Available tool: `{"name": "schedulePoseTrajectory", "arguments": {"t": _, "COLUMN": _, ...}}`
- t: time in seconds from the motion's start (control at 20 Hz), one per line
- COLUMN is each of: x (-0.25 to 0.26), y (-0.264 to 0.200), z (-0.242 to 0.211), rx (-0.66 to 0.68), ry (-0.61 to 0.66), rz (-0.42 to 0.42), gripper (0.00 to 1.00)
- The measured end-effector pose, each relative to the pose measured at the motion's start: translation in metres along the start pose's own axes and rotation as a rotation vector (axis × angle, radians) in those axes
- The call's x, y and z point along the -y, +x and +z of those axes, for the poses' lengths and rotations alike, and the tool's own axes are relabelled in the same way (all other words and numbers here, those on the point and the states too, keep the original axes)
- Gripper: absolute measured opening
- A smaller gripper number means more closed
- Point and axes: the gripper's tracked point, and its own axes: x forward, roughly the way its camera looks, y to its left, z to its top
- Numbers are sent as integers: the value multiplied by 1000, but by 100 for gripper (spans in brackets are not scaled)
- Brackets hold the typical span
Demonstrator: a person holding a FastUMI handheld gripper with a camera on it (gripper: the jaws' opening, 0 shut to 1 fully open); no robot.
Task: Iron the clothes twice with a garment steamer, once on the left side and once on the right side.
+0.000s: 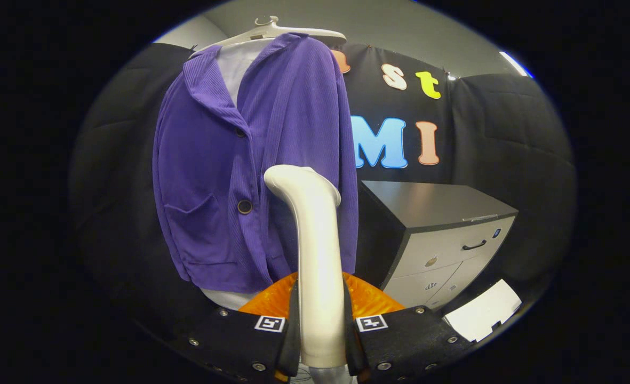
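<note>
Gripping the white garment steamer (317, 250) by its handle, the tongs (320, 341) are closed on it, one finger pressing each side of the shaft. The steamer's long axis runs upright, rising from between the fingers to a bent head that points forward and a little to the person's left, toward the cloth.

The purple jacket (240, 176) hangs straight ahead of the tongs and just beyond the steamer's head, on a pale hanger (272, 33) over a white form (234, 69). Its long axis is vertical, collar up and hem down. The head sits over the panel to the person's right of the button line, near the lower button (244, 206); whether it touches the fabric I cannot tell. That panel looks the nearer one to work, so the coming stroke probably needs an up-or-down run along the panel, and the other panel would call for a shift leftward.

A drawer cabinet (443, 240) stands off to the right of the jacket, its drawers closed, so their contents are hidden. A white sheet (483, 314) lies below it.
</note>
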Motion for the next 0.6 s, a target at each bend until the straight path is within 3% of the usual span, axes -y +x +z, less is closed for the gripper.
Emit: {"name": "schedulePoseTrajectory", "arguments": {"t": 0.6, "x": 5, "y": 12, "z": -58, "rx": -70, "ry": 9, "rz": -5, "gripper": 34}}
